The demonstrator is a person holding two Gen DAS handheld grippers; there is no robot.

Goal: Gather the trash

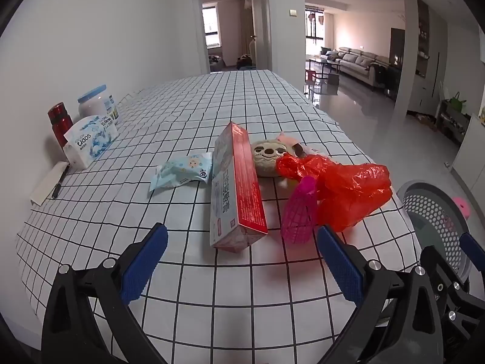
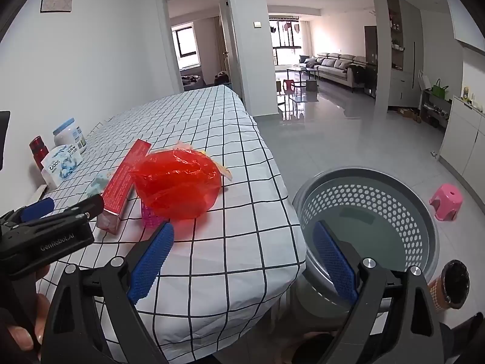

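On the white black-gridded tablecloth (image 1: 242, 106), items count as follows: one long red-and-white cardboard box (image 1: 235, 188) at centre, one crumpled red plastic bag (image 1: 345, 188) at its 3 o'clock, one pink mesh sleeve (image 1: 298, 212) touching the bag, one light-blue wipes packet (image 1: 182, 173) at the box's 9 o'clock, one beige plush toy (image 1: 268, 156) at 1 o'clock. One red flask (image 1: 60, 123), one white jar (image 1: 95, 103) and one tissue pack (image 1: 88, 141) stand at 10 o'clock. One grey perforated round basket (image 2: 372, 215) sits on the floor beside the table. Left gripper (image 1: 242, 261): spread wide, holding nothing, short of the box. Right gripper (image 2: 242, 257): likewise spread, unloaded, above the table edge.
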